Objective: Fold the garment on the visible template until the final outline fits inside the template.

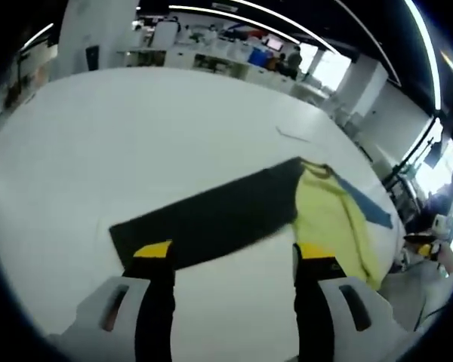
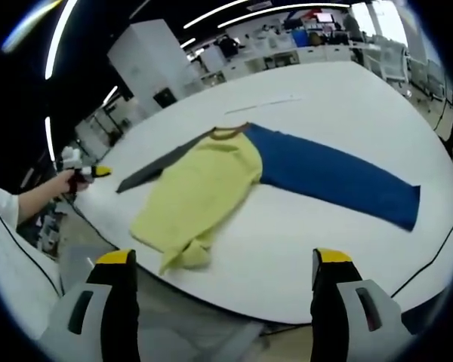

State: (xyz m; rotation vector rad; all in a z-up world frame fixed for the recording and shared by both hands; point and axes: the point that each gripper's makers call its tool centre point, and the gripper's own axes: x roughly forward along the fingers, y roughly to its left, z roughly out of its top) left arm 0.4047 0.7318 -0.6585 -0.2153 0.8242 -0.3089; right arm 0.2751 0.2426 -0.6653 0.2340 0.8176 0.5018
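The garment lies flat on the white table (image 1: 136, 128). It has a yellow body (image 2: 204, 185), a long blue sleeve (image 2: 336, 181), a black sleeve (image 2: 155, 170) and a brown collar (image 2: 230, 132). In the left gripper view the black sleeve (image 1: 211, 215) stretches across just beyond my jaws, with the yellow body (image 1: 328, 219) and blue sleeve (image 1: 362, 200) to its right. My left gripper (image 1: 234, 253) is open, its tips at the sleeve's near edge, holding nothing. My right gripper (image 2: 225, 258) is open and sits off the table's edge, below the yellow hem.
A thin line (image 2: 268, 102) marks the table beyond the collar. A hand holds the left gripper (image 2: 83, 170) at the table's left edge. The right gripper (image 1: 430, 240) shows at the far right. Shelves and desks (image 1: 234, 56) stand behind the table.
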